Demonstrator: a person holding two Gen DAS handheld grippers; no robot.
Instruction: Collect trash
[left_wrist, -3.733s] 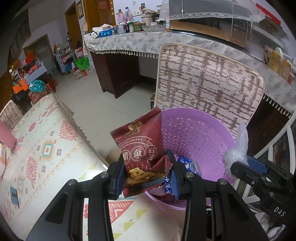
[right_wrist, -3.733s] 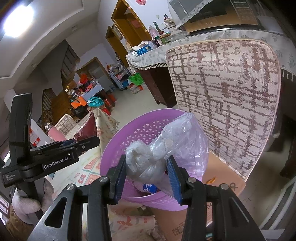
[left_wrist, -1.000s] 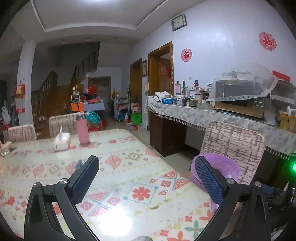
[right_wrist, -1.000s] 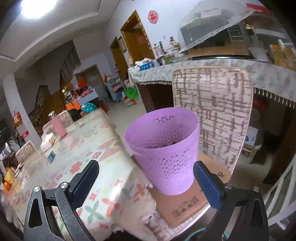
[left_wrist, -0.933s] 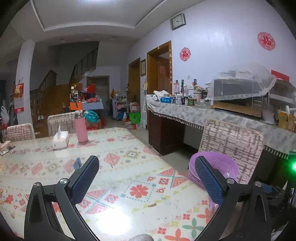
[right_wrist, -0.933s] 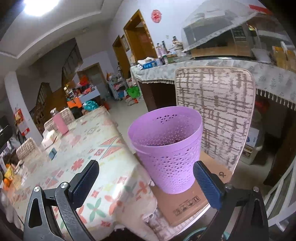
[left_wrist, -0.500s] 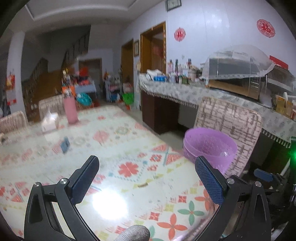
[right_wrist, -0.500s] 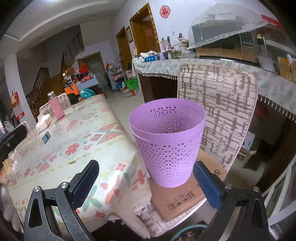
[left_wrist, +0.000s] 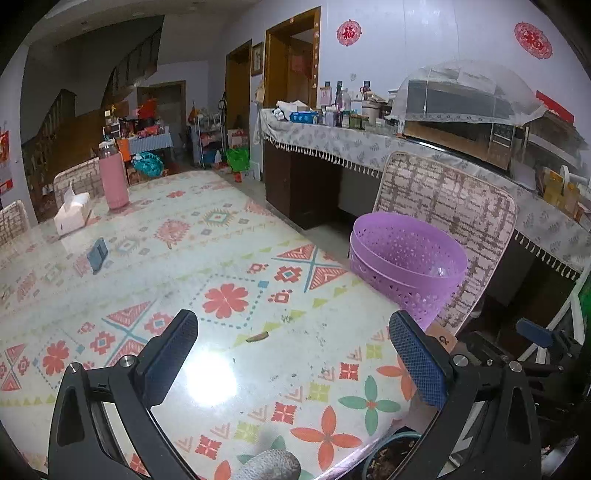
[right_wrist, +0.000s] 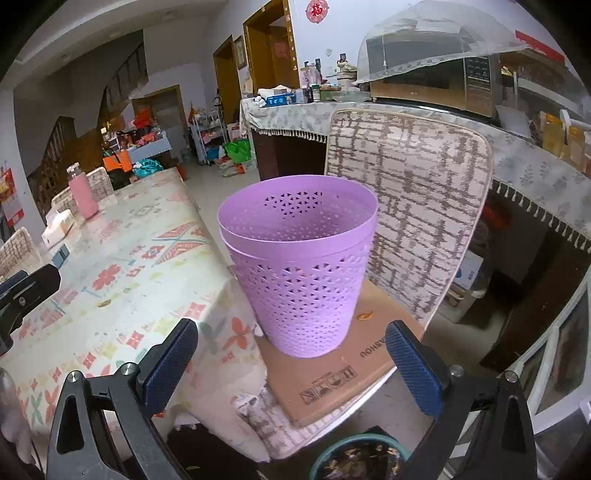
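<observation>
A purple perforated bin stands on a cardboard sheet on a chair seat, beside the table's right end. A bit of clear plastic shows inside it in the left wrist view. My left gripper is open and empty above the patterned table. A small brown scrap lies on the table just ahead of it; it also shows in the right wrist view. My right gripper is open and empty, low in front of the bin.
A pink bottle, a tissue box and a small blue object sit at the table's far end. The chair's patterned back rises behind the bin. A dark pot sits low below the chair. A cluttered counter runs behind.
Both grippers let go of the snack bag and the plastic bag into the bin and opened wide. Since then both have pulled back and tilted down a little.
</observation>
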